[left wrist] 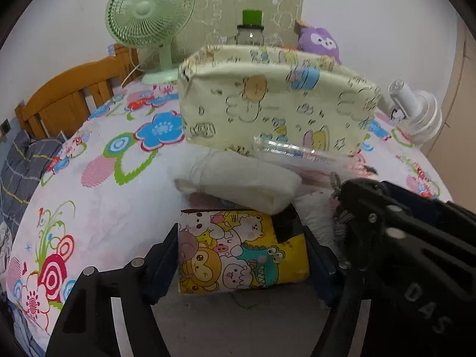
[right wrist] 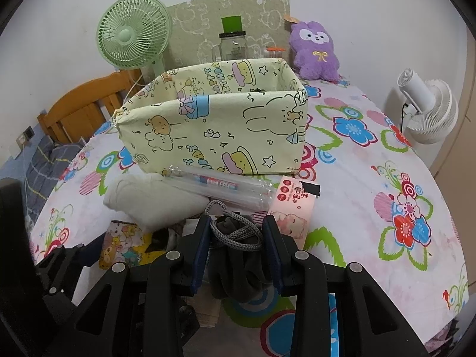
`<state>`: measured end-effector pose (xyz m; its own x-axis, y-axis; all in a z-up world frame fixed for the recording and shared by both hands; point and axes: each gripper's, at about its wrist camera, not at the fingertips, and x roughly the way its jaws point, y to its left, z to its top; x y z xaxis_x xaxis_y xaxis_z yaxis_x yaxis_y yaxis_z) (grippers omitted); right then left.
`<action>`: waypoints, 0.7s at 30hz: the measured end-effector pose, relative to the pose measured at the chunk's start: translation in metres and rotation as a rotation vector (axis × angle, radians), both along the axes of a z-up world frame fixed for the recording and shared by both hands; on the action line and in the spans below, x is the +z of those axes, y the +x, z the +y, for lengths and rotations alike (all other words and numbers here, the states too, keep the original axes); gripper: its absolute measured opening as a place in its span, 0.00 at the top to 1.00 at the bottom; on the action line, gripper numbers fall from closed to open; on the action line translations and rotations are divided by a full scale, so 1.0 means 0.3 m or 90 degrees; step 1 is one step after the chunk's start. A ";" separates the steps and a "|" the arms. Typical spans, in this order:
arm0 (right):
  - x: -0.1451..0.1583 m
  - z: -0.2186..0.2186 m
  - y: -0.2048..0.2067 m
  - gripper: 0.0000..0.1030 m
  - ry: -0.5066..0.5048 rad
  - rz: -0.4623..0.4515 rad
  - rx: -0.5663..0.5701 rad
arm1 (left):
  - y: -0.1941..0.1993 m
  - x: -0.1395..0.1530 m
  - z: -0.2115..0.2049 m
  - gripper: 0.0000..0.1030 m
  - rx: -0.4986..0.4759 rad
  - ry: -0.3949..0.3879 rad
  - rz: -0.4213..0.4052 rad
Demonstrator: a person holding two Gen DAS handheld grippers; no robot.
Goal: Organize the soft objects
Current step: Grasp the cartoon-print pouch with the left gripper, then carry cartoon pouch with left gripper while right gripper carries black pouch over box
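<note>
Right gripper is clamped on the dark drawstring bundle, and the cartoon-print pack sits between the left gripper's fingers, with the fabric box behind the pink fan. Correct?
Not quite: the fan is green, and the right wrist view shows it behind the fabric box. The rest holds: right gripper clamps the dark drawstring bundle; the cartoon-print pack sits between the left gripper fingers.

The left gripper (left wrist: 242, 255) fingers (left wrist: 162, 255) flank a cartoon-print pack (left wrist: 238, 253) before a fabric basket (left wrist: 276, 104).

I am working in a home bedroom: a floral bedsheet (right wrist: 372, 154) covers the mattress, a wooden headboard (right wrist: 86, 104) stands against the white wall, and a purple plush toy (right wrist: 315, 50) sits near a green desk fan (right wrist: 134, 35).
</note>
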<state>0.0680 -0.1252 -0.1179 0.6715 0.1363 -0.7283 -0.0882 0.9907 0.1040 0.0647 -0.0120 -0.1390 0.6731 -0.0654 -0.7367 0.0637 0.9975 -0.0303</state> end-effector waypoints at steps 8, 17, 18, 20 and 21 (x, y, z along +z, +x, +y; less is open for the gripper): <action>0.049 -0.008 -0.025 0.62 0.009 -0.023 0.001 | -0.036 0.077 -0.014 0.26 -0.006 0.002 -0.036; 0.129 -0.020 -0.060 0.62 0.017 -0.053 0.000 | -0.065 0.163 -0.021 0.26 -0.002 0.005 -0.071; 0.139 -0.020 -0.063 0.62 0.018 -0.057 -0.001 | -0.068 0.175 -0.023 0.26 -0.004 0.005 -0.076; 0.160 -0.021 -0.070 0.62 0.019 -0.065 0.000 | -0.072 0.195 -0.028 0.26 -0.005 0.004 -0.084; 0.167 -0.022 -0.072 0.62 0.018 -0.067 0.000 | -0.073 0.203 -0.029 0.26 -0.006 0.004 -0.087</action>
